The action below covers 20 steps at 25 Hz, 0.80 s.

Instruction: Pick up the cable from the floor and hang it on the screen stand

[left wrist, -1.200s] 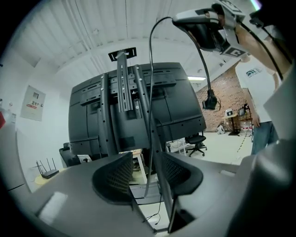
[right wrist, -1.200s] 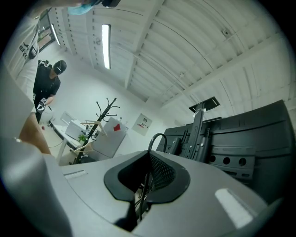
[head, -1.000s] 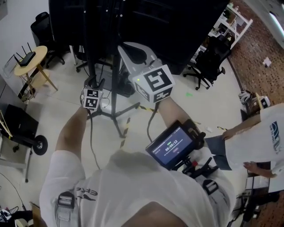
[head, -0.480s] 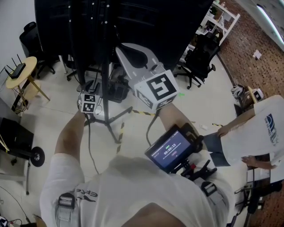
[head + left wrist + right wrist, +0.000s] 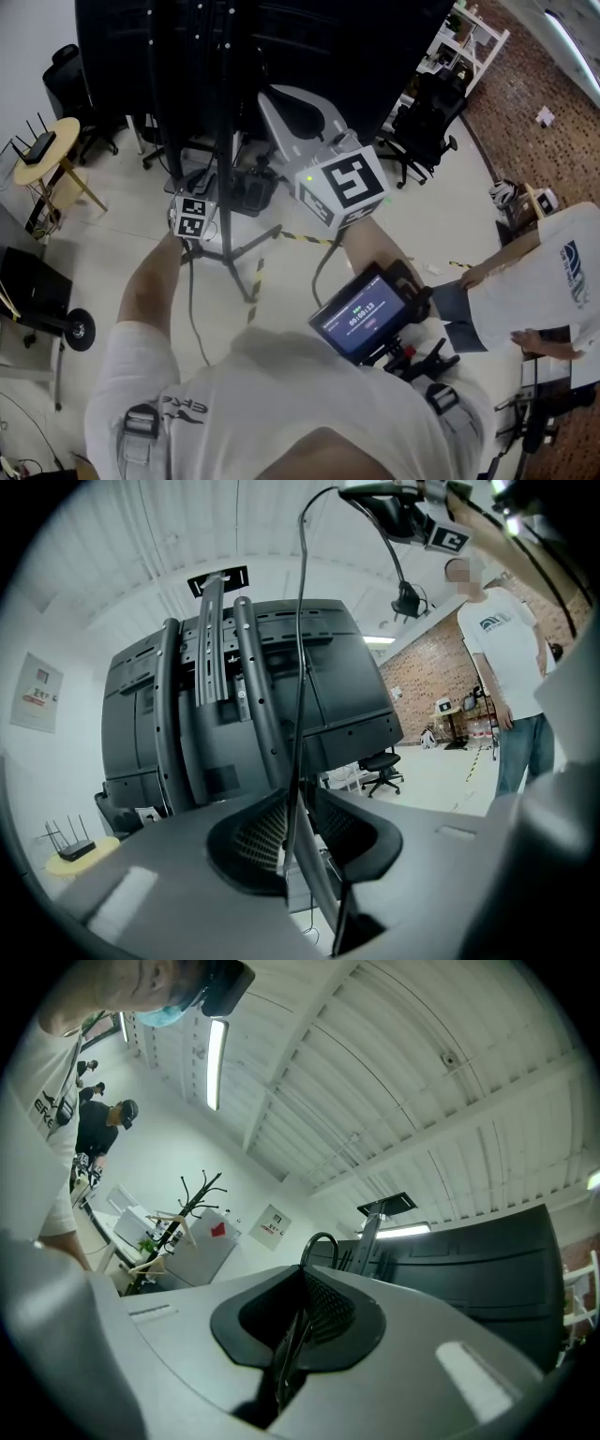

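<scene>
Little writing can be read. On the display [image 5: 364,314] strapped at the person's waist a line of pale digits is shown, too small to be made out surely. Dark letters are printed on the person's shirt [image 5: 183,405], but only in part legible. A poster [image 5: 37,694] with a red mark is seen on the wall in the left gripper view, and a notice [image 5: 270,1227] with a red mark in the right gripper view; their text cannot be read. Black-and-white square markers are borne on each cube [image 5: 342,186].

The cable [image 5: 301,667] is thin, black and smooth. It is held in the air just before the back of the screen [image 5: 328,696] and the grey uprights of the stand [image 5: 246,667]. It runs straight up from the left gripper [image 5: 292,797], then bends over towards the right gripper [image 5: 302,1274].

The left gripper's jaws have just been closing; the cable is seen between them, with the pads not yet pressed on it. The right gripper's jaws are clamped on the cable, and a small loop of it stands up just past their tips.
</scene>
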### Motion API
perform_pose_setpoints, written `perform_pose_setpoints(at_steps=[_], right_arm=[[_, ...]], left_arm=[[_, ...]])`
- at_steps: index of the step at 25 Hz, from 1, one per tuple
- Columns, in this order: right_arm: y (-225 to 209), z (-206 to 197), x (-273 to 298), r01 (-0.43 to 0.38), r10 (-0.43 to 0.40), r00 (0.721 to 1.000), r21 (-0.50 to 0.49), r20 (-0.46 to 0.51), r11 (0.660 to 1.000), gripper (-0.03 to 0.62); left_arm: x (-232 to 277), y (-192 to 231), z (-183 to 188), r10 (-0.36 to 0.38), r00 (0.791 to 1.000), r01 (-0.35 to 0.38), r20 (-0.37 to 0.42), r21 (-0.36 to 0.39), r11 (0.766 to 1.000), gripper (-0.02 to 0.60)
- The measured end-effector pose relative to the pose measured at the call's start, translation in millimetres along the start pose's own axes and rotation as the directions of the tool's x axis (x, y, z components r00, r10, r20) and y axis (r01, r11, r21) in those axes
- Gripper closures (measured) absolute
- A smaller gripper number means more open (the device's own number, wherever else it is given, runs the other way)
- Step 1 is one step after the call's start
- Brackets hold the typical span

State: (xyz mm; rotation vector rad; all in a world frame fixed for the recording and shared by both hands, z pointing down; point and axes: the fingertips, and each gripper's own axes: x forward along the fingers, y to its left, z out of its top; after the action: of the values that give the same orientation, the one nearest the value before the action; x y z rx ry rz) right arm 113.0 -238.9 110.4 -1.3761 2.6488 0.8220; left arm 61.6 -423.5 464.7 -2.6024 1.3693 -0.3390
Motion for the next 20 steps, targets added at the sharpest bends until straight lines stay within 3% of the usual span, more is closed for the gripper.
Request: perform_pose_setpoints(at_steps=[4, 10, 16, 20], right_arm=[[-3.6, 2.8, -0.8, 0.011, -0.011, 1.000, -0.006, 0.004, 1.000, 0.571], [-19.1, -6.1, -1.3, 0.053, -0.053, 0.999, 0.015, -0.002, 0.999, 0.571], [-35.1, -24.2, 0.2, 0.088, -0.088, 0.996, 0.039, -0.018, 0.995, 0.571], [-53.6, -41.1, 1.8, 0.119, -0.116, 0.992, 0.065, -0.043, 0.991, 0.571]], left_arm=[[0.0, 6.3, -3.1, 0.027, 1.000, -0.027, -0.009, -0.010, 1.000, 0.551], [-16.3, 28.4, 1.8, 0.067, 0.998, -0.068, -0.013, -0.047, 0.997, 0.555], [-48.4, 94.5, 12.2, 0.157, 0.988, -0.155, 0.008, -0.121, 0.980, 0.555], [-79.5, 154.5, 45.3, 0.237, 0.971, -0.231, 0.038, -0.133, 0.964, 0.557]])
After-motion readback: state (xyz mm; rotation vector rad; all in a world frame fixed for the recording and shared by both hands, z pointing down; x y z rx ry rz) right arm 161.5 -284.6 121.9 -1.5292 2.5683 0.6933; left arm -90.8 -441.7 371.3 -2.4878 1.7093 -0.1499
